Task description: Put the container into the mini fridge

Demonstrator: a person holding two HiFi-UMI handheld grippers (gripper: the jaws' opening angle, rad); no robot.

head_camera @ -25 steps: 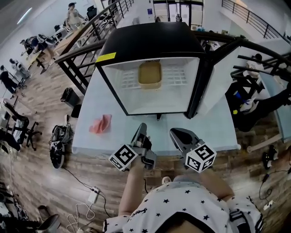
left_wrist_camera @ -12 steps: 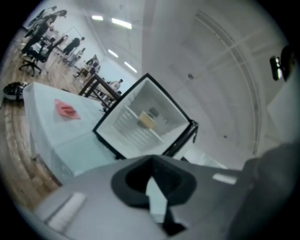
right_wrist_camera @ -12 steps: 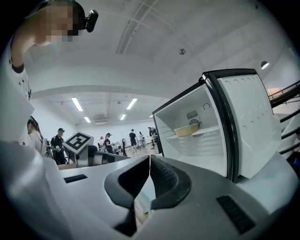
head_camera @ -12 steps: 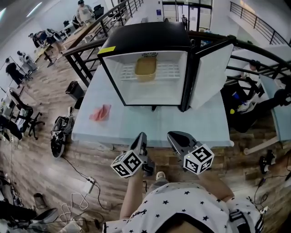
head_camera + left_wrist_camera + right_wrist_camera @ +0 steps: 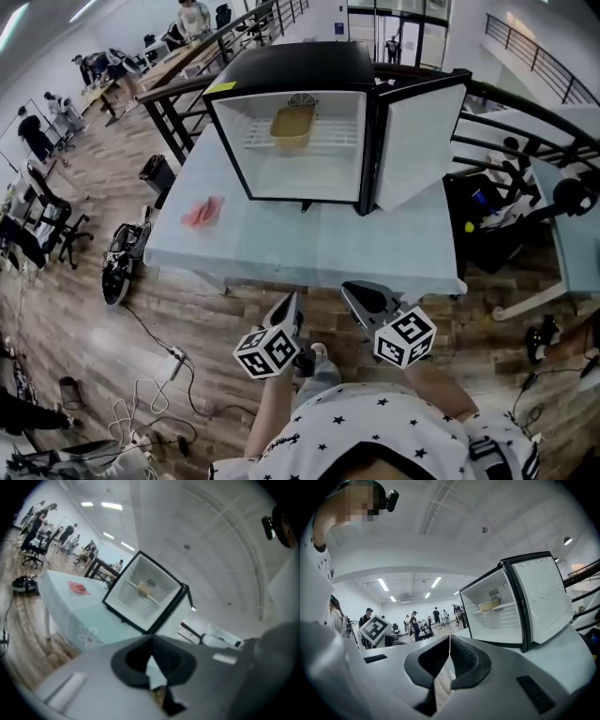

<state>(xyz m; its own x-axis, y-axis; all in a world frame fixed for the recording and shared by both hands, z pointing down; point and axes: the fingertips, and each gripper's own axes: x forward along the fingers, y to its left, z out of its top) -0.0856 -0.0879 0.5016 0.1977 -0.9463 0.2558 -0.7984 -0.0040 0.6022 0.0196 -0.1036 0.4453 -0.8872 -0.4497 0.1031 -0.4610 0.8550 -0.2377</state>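
Container (image 5: 292, 128): on the upper shelf inside the mini fridge (image 5: 291, 70); door (image 5: 417, 141) open. Left gripper (image 5: 292, 305), right gripper (image 5: 352, 292): jaws pressed together, empty, drawn back past the tabletop's (image 5: 309, 248) near edge. Placement judged complete.

I'm working in what looks like a large open-plan lab or office. The floor (image 5: 75, 328) is wood plank, and black railings (image 5: 197, 75) run along it like a mezzanine edge. Beyond them, people (image 5: 37, 136) stand at long desks (image 5: 159, 66). Rolling office chairs (image 5: 42, 220) sit nearby, a power strip (image 5: 173, 354) trails loose cables, and strip lights (image 5: 384, 584) line the ceiling.
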